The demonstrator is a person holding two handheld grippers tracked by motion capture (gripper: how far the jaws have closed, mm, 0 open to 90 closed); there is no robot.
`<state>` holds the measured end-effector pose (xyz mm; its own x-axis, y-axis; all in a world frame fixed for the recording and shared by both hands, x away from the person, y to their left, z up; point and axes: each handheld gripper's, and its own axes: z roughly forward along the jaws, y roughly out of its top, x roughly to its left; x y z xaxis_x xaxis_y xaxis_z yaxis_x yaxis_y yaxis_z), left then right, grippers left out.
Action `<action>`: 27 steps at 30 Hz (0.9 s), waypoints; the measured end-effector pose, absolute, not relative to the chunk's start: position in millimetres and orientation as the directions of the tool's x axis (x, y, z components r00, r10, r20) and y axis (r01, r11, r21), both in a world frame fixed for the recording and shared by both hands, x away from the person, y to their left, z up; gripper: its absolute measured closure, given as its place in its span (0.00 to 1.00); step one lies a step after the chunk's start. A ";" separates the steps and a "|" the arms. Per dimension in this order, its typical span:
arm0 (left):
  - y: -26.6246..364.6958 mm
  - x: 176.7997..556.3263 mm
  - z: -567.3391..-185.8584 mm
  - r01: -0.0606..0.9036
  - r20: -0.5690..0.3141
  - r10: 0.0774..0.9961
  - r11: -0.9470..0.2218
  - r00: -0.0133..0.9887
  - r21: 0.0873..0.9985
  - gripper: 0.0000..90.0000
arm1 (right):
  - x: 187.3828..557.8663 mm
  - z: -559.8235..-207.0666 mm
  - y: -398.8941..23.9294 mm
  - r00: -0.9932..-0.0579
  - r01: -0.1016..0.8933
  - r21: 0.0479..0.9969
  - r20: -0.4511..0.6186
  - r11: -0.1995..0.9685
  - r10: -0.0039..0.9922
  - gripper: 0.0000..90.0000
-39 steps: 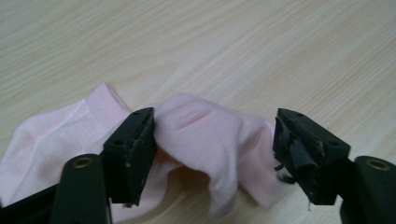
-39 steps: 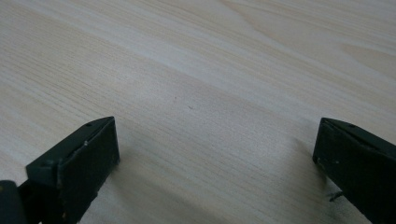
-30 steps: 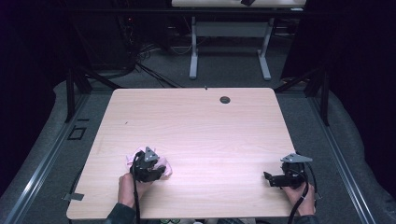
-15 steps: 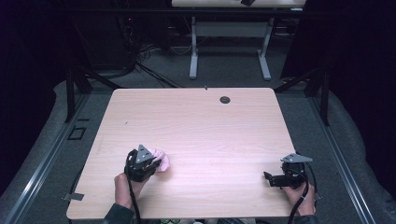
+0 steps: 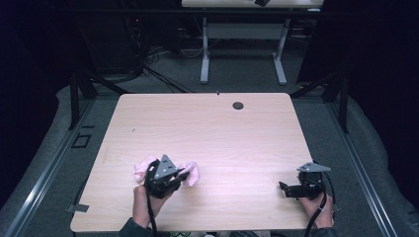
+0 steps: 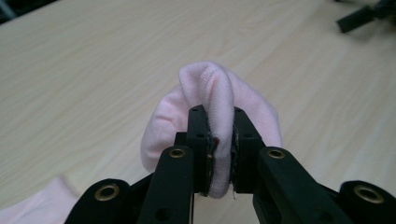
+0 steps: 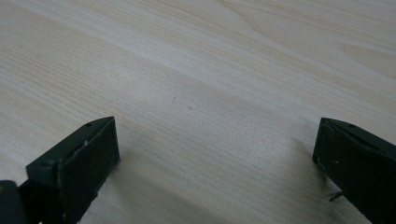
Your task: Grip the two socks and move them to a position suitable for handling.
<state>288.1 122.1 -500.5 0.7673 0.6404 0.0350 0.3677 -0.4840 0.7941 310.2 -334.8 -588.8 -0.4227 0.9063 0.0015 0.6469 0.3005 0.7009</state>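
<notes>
Left gripper (image 6: 219, 140): jaws have just been closing and now pinch a fold of the pink cloth (image 6: 219, 100) between the pads. In the left gripper view the fold bulges up above the jaw tips as a rounded hump; more pink fabric shows at the lower left corner of that view, low by the tabletop (image 6: 93, 60).

High view: the left gripper (image 5: 184, 174) sits near the front left of the tabletop (image 5: 207, 128), with the pink cloth (image 5: 191, 173) showing on both sides of it, one lobe to the left, one to the right. The cloth's long axis thus runs roughly left to right, parallel to the front edge, with the pinch near its middle. Whether the ends hang free or touch the wood cannot be told from above.

Right gripper (image 5: 281, 187): low over the front right of the tabletop, well apart from the cloth. Its jaws are spread wide with nothing between them; the right gripper view gives bare wood grain between the two pads (image 7: 88, 154).

Key relation: the cloth lies to the left of the right gripper, across open tabletop, and its right lobe is the end nearer that gripper. Judgement: if a second grip is wanted, the right gripper is already spread and would have to travel leftward to the right lobe; the left hand holds the middle and is far the nearer.
</notes>
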 end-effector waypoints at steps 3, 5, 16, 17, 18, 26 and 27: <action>100.0 286.6 -512.1 0.369 0.004 0.590 -0.511 0.807 0.776 0.90 | 310.2 -588.9 -334.8 -0.422 0.647 0.701 0.001 0.300 0.906 0.00; 87.7 285.8 -521.6 0.378 -0.016 0.569 -0.526 0.823 0.762 0.90 | 310.1 -588.9 -334.8 -0.422 0.647 0.702 0.002 0.299 0.907 0.00; 57.7 283.5 -571.6 0.440 -0.152 0.479 -0.575 0.864 0.690 0.75 | 310.1 -588.9 -334.8 -0.422 0.646 0.702 0.002 0.299 0.907 0.00; 59.2 283.6 -570.2 0.439 -0.156 0.476 -0.573 0.866 0.692 0.71 | 310.1 -588.9 -334.9 -0.422 0.646 0.702 0.001 0.300 0.907 0.00; 60.3 283.3 -568.8 0.438 -0.149 0.482 -0.570 0.864 0.695 0.65 | 310.1 -588.9 -334.8 -0.422 0.646 0.702 0.002 0.299 0.907 0.00; 88.5 282.9 -545.0 0.439 -0.113 0.551 -0.507 0.827 0.742 0.21 | 310.1 -588.9 -334.8 -0.422 0.646 0.702 0.002 0.299 0.907 0.00; 93.7 283.9 -542.3 0.437 -0.103 0.564 -0.498 0.819 0.748 0.19 | 310.1 -588.9 -334.8 -0.421 0.646 0.702 0.001 0.299 0.907 0.00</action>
<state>283.9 93.7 -542.3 0.8193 0.5639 -0.1034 0.4375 -0.4984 0.7485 310.1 -334.8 -588.9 -0.4215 0.9068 0.0014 0.6464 0.2993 0.7019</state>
